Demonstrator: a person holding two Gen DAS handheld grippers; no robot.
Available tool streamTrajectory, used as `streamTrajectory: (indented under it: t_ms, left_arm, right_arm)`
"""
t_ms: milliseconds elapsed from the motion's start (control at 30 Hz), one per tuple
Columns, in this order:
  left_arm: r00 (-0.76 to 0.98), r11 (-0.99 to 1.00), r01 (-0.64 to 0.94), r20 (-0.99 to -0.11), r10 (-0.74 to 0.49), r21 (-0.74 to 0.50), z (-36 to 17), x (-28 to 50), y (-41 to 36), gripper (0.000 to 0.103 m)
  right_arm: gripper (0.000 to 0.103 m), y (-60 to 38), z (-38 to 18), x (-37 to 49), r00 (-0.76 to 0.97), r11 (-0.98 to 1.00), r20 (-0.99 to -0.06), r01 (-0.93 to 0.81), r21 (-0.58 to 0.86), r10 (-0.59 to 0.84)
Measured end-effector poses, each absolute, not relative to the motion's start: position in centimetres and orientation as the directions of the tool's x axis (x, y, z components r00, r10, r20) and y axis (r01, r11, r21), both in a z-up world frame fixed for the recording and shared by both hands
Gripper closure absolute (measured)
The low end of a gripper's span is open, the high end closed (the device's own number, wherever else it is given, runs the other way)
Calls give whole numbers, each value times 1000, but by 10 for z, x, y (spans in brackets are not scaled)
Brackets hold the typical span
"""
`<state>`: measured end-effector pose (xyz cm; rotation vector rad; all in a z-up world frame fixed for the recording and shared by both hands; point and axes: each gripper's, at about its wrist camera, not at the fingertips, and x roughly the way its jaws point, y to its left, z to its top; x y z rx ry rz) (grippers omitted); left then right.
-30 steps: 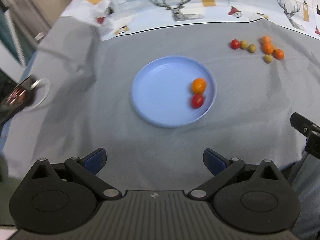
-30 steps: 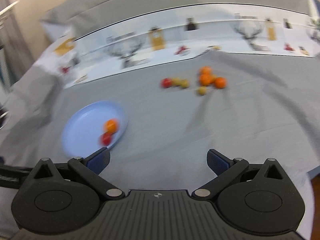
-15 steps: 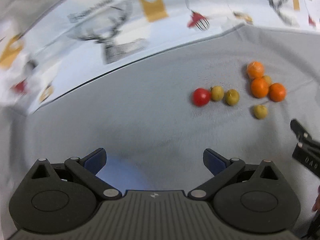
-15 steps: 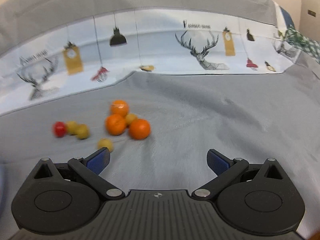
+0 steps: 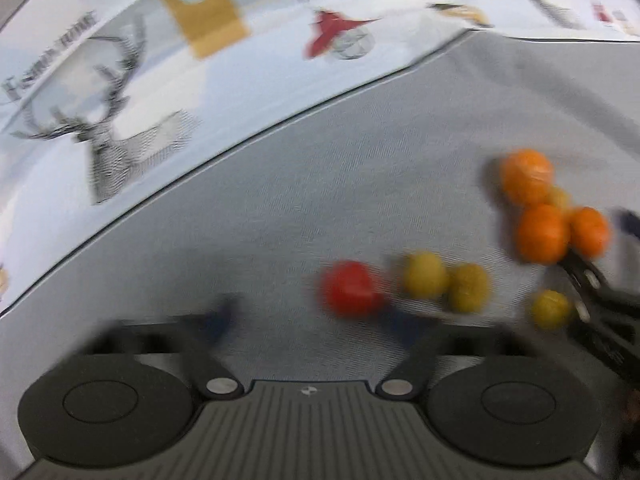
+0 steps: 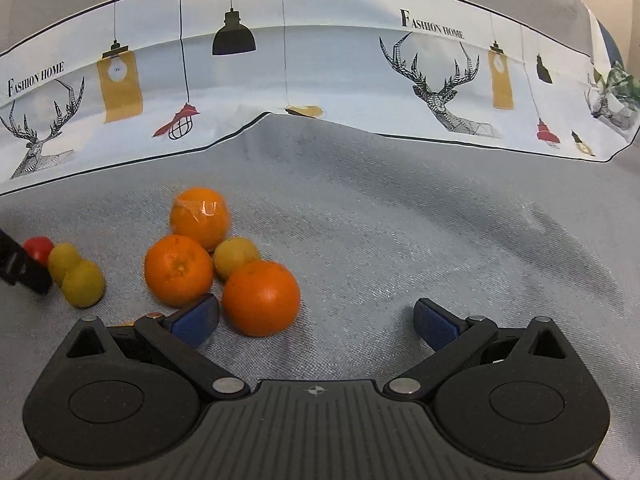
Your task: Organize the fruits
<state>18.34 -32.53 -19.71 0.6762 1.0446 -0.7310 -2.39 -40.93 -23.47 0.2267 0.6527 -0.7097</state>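
The right gripper (image 6: 316, 320) hangs low over the grey-clothed surface (image 6: 420, 240) with its jaws wide apart and nothing between them. Just ahead of its left blue pad (image 6: 196, 318) lies the nearest orange (image 6: 261, 298), inside the gap but towards that side. A second orange (image 6: 178, 270) sits just beyond the same pad, touching it or nearly so, and a third, plastic-wrapped orange (image 6: 200, 218) lies farther ahead. A small yellow-green fruit (image 6: 235, 257) is wedged among the three. Farther left of the jaws lie two more yellow-green fruits (image 6: 82, 284), touching each other, and a red tomato (image 6: 38, 249) behind them, partly hidden by a black part of the other tool.

The left gripper (image 5: 316, 320) is badly blurred; its jaws appear wide apart and empty. The tomato (image 5: 352, 288) lies just ahead of its right-hand finger, with the yellow-green pair (image 5: 444, 282) to the right. The orange cluster (image 5: 544, 232) lies farther right, with a lone yellow fruit (image 5: 551, 309) beside the other tool. A printed cloth (image 6: 320, 72) with deer and lamps borders the far side.
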Motion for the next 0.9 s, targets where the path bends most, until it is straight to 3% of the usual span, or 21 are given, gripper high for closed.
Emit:
streamTrajectory:
  t_ms: [33,67,233,267,467,567,800,900]
  left_arm:
    - [295,582,805,-929,-224,115,-195,181,-325,75]
    - [301,580,806,-925,-233,116,-194,179,-325,75]
    - [333,555,821,-903,-272,136,-181,157,-316,83]
    - [332,558,820,-901,-280,129,-175,153,-312,101]
    - [362,588,802,-871,-331,110,-139,118,-278,101]
    - [321,585,806,-896,-308,88,-147,118,-276,92]
    - [259,612,790,-921,-290,30,-172,139,-281,43]
    - [267,628,778,-920,-288,29,-181,152,-291,40]
  right_arm:
    - [28,-408,-232,-25,589,754,-617,657,-11,-522]
    - [62,-405,-229,-25,608,773,-611,635,-8,-506]
    - [65,-400,-226,-29,621,776,-601,631,3,-503]
    - [65,-402,-226,-31,620,766,-597,642,14,-508]
    - [65,-414,-227,-49,563,687,-586,726,14,-583]
    - [65,-413,-227,-58,543,660,-583,751,17,-604]
    - [63,-410,-230,-66,542,648,-588,761,40,-600]
    - [62,-415,-231,-59,549,656,-579,754,32,-603]
